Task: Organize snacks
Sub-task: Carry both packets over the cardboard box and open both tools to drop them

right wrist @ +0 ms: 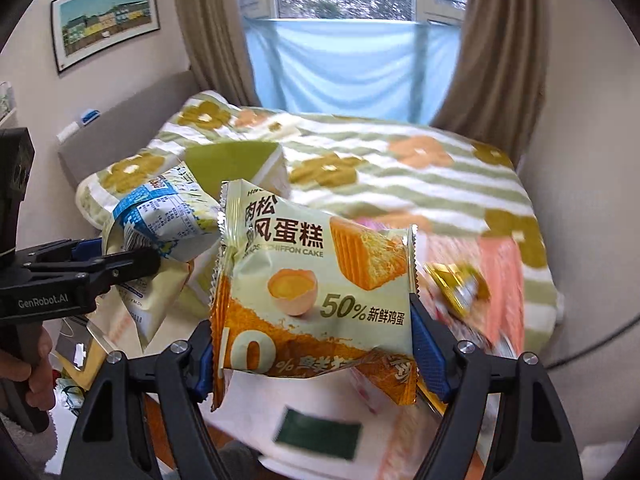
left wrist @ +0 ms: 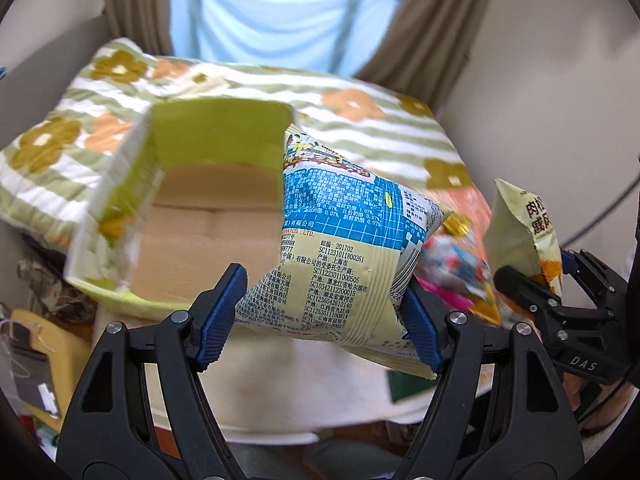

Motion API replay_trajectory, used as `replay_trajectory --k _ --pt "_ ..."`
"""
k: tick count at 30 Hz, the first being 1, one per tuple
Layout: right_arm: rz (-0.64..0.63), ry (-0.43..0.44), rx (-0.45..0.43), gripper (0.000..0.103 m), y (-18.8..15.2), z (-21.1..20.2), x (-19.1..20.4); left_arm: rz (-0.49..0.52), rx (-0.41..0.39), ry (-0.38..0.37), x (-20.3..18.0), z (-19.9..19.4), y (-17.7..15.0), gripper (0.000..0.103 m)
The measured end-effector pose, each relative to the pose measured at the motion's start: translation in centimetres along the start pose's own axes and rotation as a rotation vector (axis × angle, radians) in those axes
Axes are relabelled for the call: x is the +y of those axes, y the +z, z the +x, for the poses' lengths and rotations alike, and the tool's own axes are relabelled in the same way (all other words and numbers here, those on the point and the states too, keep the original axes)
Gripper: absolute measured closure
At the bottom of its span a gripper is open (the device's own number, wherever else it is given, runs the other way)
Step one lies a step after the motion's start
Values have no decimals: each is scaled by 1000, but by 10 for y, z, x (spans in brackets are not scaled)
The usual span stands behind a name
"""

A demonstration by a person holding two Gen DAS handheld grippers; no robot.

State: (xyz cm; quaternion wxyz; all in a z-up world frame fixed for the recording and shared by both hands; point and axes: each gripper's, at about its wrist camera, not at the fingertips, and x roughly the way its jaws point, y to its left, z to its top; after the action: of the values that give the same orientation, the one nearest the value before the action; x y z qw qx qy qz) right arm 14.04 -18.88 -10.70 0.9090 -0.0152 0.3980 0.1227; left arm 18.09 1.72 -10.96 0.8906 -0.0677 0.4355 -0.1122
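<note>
My left gripper [left wrist: 320, 316] is shut on a blue-and-cream snack bag [left wrist: 340, 240] and holds it in the air just right of an open green box [left wrist: 192, 136] with a bare cardboard floor. The same bag [right wrist: 168, 216] and gripper [right wrist: 132, 260] show at the left of the right wrist view. My right gripper [right wrist: 312, 356] is shut on a cream-and-orange chiffon cake packet [right wrist: 316, 280], held above the bed. That packet [left wrist: 524, 224] and the right gripper [left wrist: 532, 284] show at the right of the left wrist view.
More snack packets, one gold [right wrist: 456, 284] and one pink-orange [right wrist: 500, 264], lie on the flowered bed cover [right wrist: 400, 184] to the right. Curtains [right wrist: 504, 40] and a window stand behind. A grey headboard [right wrist: 120, 120] is at the left.
</note>
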Motion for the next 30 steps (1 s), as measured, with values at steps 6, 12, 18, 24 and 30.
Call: replay_trajectory --k 6,12,18,24,30 --pt "-17 60 -16 29 43 31 55 -52 -16 53 78 -6 32 31" --pt "-43 95 0 29 74 65 115 -56 38 74 150 15 47 31" --pt "23 100 51 29 87 100 149 5 116 58 180 46 50 31" --pt "122 59 102 29 88 120 156 100 196 43 183 74 48 28" --pt "168 40 158 29 91 136 159 175 231 68 178 86 45 0"
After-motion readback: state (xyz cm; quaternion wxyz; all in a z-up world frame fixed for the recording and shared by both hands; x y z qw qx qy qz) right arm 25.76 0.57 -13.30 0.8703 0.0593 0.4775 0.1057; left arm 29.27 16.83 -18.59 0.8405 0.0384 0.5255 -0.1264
